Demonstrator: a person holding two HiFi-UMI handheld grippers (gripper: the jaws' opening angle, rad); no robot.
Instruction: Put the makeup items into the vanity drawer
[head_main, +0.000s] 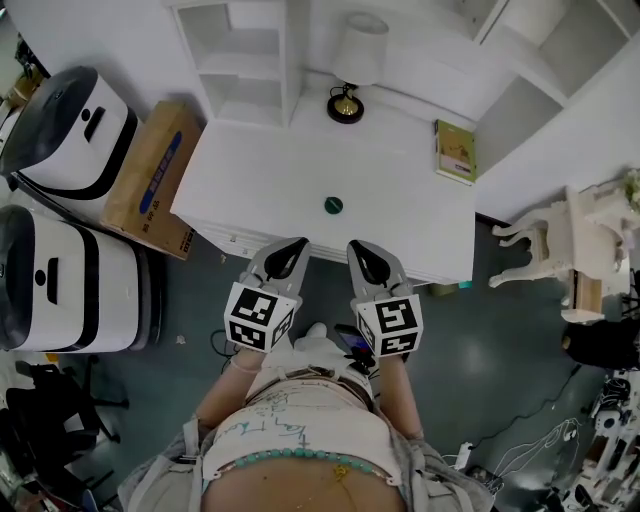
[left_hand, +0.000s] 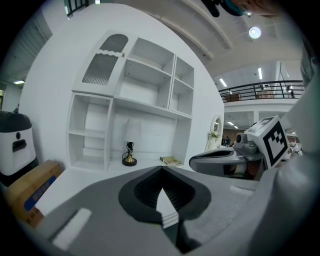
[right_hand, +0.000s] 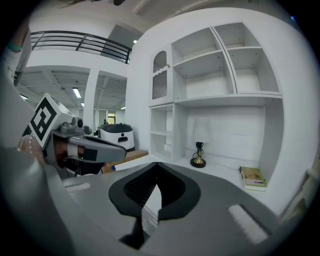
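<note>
A small round dark-green makeup item (head_main: 333, 205) lies alone on the white vanity top (head_main: 260, 170), near its front middle. The vanity's front face (head_main: 232, 240) shows only as a thin strip under the top's edge, and no drawer stands out from it. My left gripper (head_main: 293, 244) and right gripper (head_main: 358, 247) hover side by side over the front edge, just short of the green item. Both are shut with nothing in them. In the left gripper view the left gripper's (left_hand: 161, 169) jaws meet at the tip. The right gripper (right_hand: 157, 164) looks the same. Both gripper views hide the green item.
A lamp (head_main: 352, 62) stands at the back of the top and a green book (head_main: 455, 151) lies at its right. White shelves (head_main: 245, 55) rise behind. A cardboard box (head_main: 150, 180) and two white machines (head_main: 65, 130) stand left; a white stool (head_main: 565, 240) stands right.
</note>
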